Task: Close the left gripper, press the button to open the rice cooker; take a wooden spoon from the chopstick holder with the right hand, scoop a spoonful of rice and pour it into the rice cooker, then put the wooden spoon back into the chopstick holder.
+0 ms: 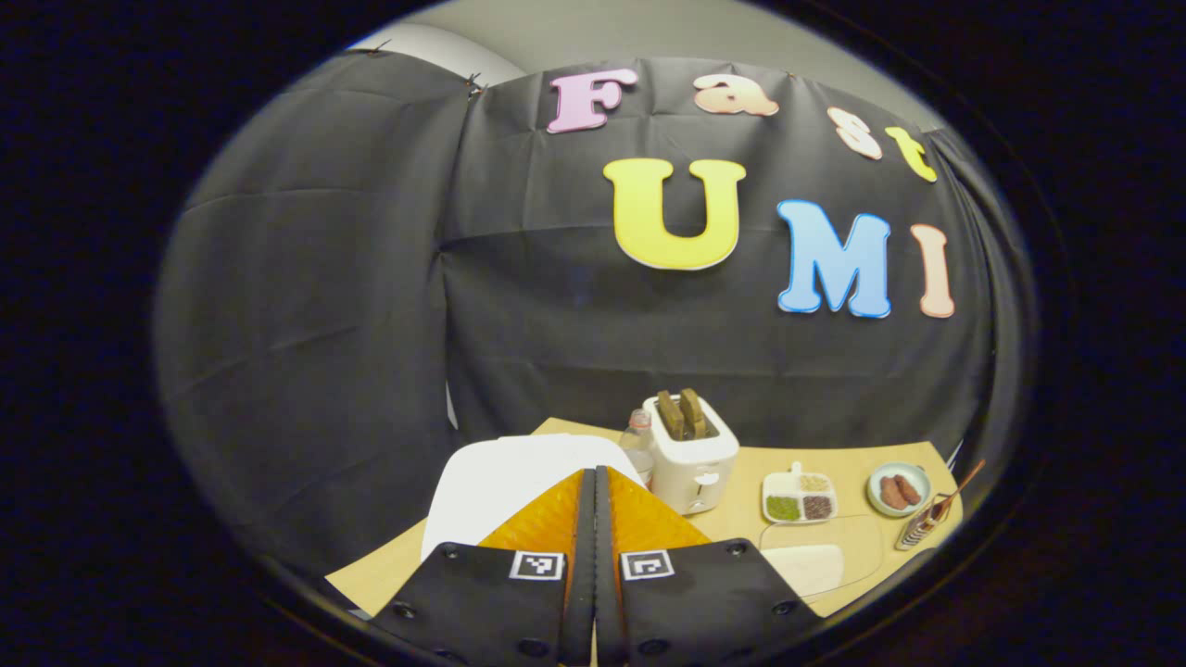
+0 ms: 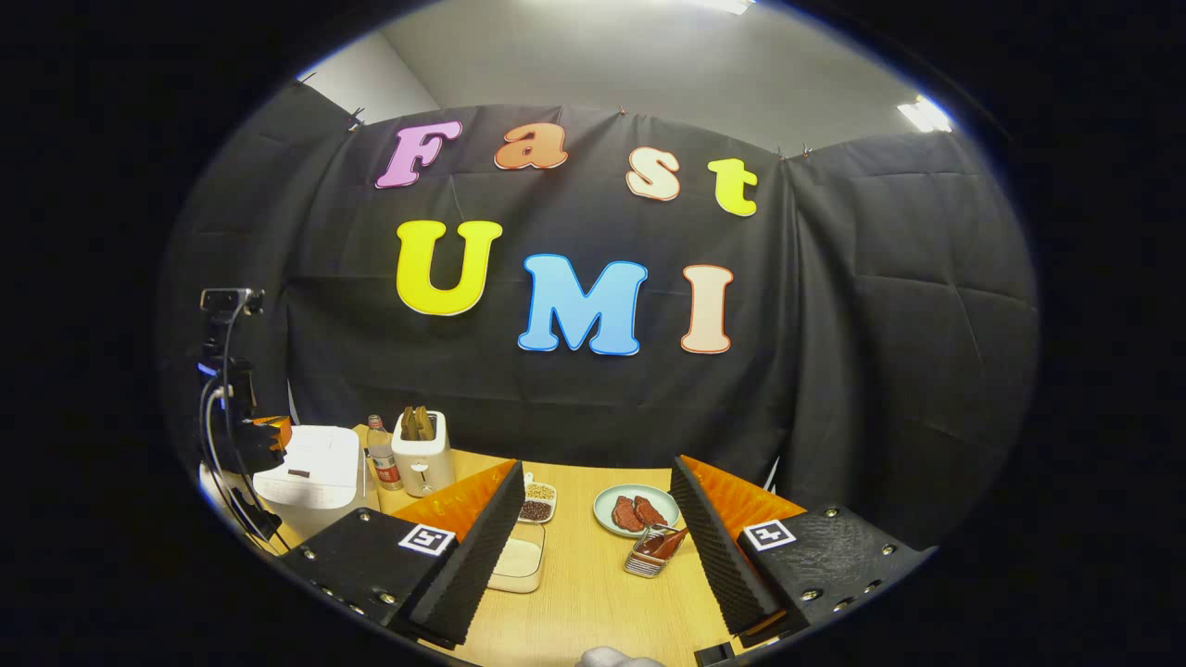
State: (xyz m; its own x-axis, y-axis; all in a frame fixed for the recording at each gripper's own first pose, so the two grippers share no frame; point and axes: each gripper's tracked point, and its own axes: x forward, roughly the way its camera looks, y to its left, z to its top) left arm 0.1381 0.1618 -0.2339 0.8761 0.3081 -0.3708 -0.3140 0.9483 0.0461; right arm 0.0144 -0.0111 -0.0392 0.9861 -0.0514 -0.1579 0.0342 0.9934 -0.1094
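Left gripper (image 1: 594,519): fingers pressed together, holding nothing, above the white rice cooker (image 1: 519,482) at the table's left edge. Right gripper (image 2: 593,547): spread wide, bare tabletop (image 2: 593,584) between fingers; chopstick holder (image 2: 651,551) with wooden spoon (image 2: 669,543) just beside its right finger.

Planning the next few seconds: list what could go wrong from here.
1. The left gripper, shut, hovers above the rice cooker; an off-centre press might miss the button.
2. The toaster and a bottle stand close beside the cooker, possibly in the lid's way.
3. The wooden spoon lies low in its holder beside the plate; the open right gripper could clip the plate.
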